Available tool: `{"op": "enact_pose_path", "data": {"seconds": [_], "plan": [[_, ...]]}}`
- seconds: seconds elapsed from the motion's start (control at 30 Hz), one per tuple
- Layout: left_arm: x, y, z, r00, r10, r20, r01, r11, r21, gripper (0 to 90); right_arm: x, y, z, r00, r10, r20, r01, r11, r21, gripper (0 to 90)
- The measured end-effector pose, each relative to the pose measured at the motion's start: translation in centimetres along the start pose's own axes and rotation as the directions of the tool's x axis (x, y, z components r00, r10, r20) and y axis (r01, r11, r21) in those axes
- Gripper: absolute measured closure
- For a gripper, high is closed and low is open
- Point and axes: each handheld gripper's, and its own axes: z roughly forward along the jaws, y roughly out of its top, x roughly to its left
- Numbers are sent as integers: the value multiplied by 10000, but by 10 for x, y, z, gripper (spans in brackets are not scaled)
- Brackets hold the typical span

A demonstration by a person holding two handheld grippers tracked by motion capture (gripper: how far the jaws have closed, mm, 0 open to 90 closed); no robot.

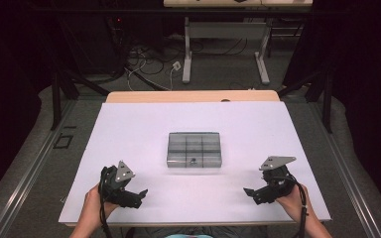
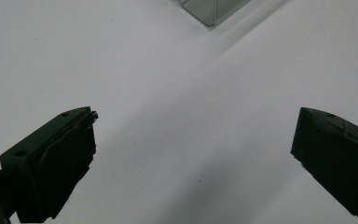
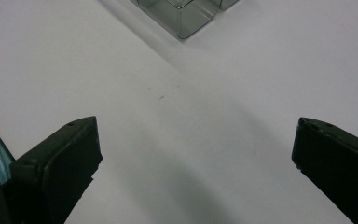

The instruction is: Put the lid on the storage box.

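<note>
Two claws: left claw (image 1: 138,194) and right claw (image 1: 250,193) are held low over the near part of the counter (image 1: 129,129), jaws spread wide, nothing gripped.
Claw aim: both are angled inward, toward the middle.
Compartment box (image 1: 194,149): clear, grey-tinted, set flat at mid-counter, well apart from both claws; a corner is seen at the top of the left gripper view (image 2: 212,10) and the right gripper view (image 3: 182,16).
Long axis: judged to run left to right across the counter, box square to its edges.
Small dark piece (image 1: 192,160): seen in a near-row cell; kind cannot be told.
Risk: the light box is likely to slide or twist if pushed from one side only.
Risk: smooth clear walls may slip from a shallow pinch.
</note>
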Motion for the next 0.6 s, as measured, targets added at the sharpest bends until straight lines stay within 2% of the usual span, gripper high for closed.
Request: {"op": "enact_pose_path", "data": {"seconds": [0.1, 0.17, 0.2, 0.6], "plan": [[0, -4, 0, 9998, -170, 75, 170, 9998, 91, 0, 0, -4, -2, 9999, 145, 58, -145, 9999, 7, 10], [1, -5, -1, 10000, -73, 46, 73, 9999, 91, 0, 0, -7, -3, 9998, 191, 30, -191, 9998, 19, 9], [1, -6, -1, 9997, -221, 79, 220, 9997, 111, 0, 0, -8, -4, 9997, 250, 50, -251, 9997, 44, 9], [1, -6, 2, 9997, -158, 202, 155, 9998, 127, 0, 2, -12, -7, 9997, 232, -29, -232, 9997, -67, 4]]}}
